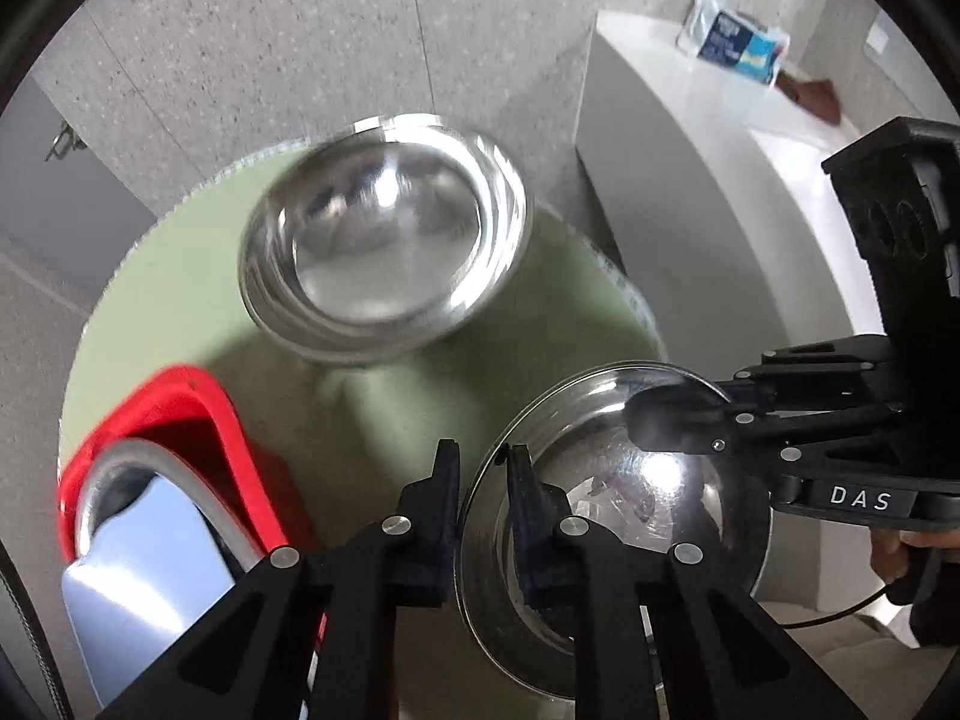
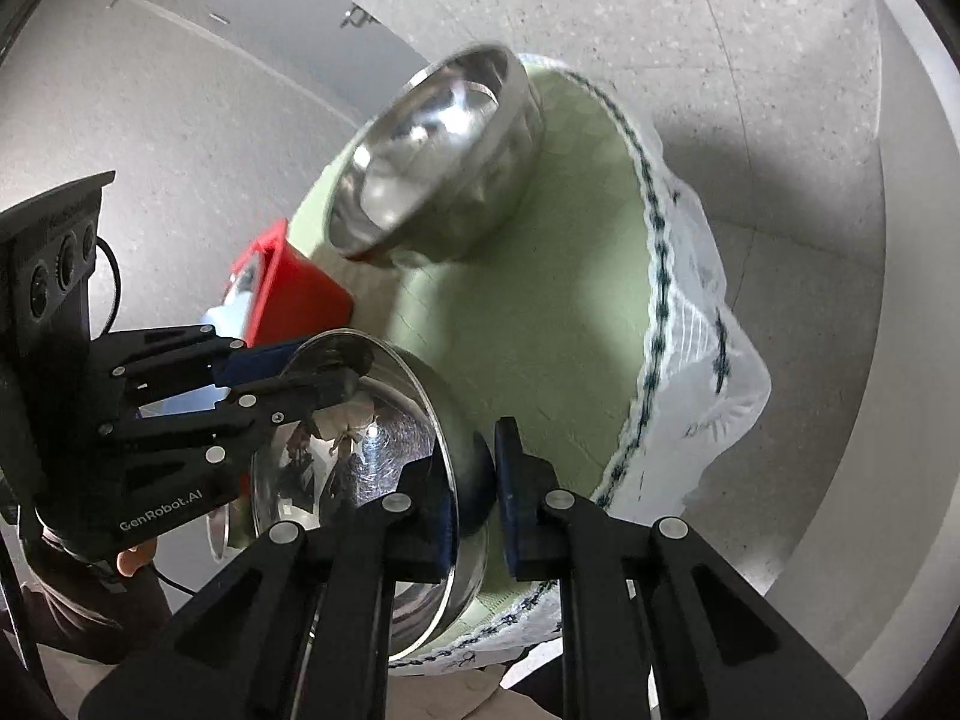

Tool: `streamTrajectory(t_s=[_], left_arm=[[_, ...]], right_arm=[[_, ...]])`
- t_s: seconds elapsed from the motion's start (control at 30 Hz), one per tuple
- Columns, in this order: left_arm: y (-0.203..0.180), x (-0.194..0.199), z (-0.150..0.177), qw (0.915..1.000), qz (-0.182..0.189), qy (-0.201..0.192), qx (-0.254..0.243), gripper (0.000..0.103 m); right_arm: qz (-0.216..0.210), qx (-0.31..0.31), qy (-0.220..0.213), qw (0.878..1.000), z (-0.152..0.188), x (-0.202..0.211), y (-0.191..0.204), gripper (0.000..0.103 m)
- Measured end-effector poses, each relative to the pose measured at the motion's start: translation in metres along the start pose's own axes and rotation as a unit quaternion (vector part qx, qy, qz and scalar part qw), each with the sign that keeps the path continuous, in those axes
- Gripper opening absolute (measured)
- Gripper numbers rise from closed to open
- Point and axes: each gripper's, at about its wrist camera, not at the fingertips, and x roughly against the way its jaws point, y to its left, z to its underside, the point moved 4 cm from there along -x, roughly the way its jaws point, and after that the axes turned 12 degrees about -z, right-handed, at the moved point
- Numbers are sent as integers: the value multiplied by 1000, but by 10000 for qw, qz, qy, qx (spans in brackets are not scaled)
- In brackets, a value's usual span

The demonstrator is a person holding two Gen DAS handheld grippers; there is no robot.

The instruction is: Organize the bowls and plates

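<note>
Bowls are the business at this moment: 2 steel ones on a round green table (image 1: 180, 276). Far left, a red bin (image 1: 198, 420) holds what looks like a grey plate and a pale blue item, right at the table's edge. Next along, the left gripper (image 1: 483, 480) pinches the near rim of the closer steel bowl (image 1: 624, 498), 1 finger outside, 1 inside, clamped on it. Behind it, the second steel bowl (image 1: 384, 234) sits tilted and blurred in the middle of the table, apart from the first. On the right, the right gripper (image 2: 474, 480) bites the same close bowl's (image 2: 360, 420) wall from the opposite side, also clenched on it, so both tools share 1 bowl.

My read: this is the carry step, with the close bowl seemingly bound for nesting in the far bowl (image 2: 432, 156). That calls for a level lift, forward travel, and a centred lowering. A white counter (image 1: 690, 180) with a packet (image 1: 738, 39) stands well right. In the way: the bin's corner (image 2: 300, 294) near the path, and lace trim (image 2: 678, 330) drooping off the table (image 2: 540, 324).
</note>
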Motion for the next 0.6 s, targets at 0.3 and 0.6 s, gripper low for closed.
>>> streamTrajectory(t_s=[0.3,0.6], left_arm=[[38,42,-44,9974,8,-583,412,12],[95,5,-75,9924,120,-408,1153,14]], right_arm=[[113,644,-349,9972,-65,26,35,12],[446,986,-296,9937,-139,4,47,13]])
